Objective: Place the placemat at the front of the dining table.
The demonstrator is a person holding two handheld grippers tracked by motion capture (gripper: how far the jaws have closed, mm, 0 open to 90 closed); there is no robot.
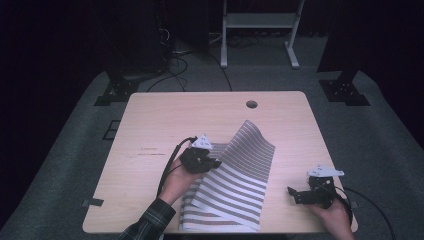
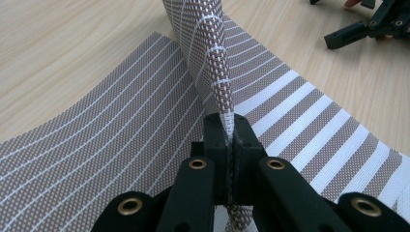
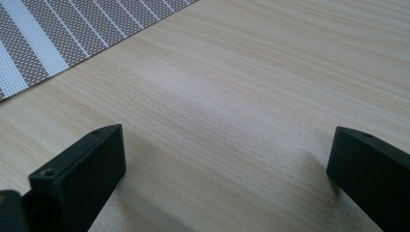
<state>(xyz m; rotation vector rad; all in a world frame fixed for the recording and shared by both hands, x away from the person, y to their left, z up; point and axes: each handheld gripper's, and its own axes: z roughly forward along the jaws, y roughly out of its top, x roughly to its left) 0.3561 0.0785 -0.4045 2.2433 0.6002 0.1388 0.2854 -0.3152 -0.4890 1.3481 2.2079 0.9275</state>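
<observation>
High view: striped placemat [image 1: 235, 190] lies on the wooden surface [image 1: 165, 120] toward its near edge, its far part lifted and curling upward. Left gripper [image 1: 212, 164] sits at the mat's left edge; right gripper [image 1: 295, 192] rests well apart on bare wood to the right of the mat.

Left gripper view: jaws closed tight on a raised fold of the placemat [image 2: 145, 125], which stands up between them; the right gripper [image 2: 367, 26] shows farther off.

Right gripper view: jaws wide apart, nothing between them, bare surface [image 3: 232, 96] beneath; placemat [image 3: 72, 29] corner at upper left.
</observation>
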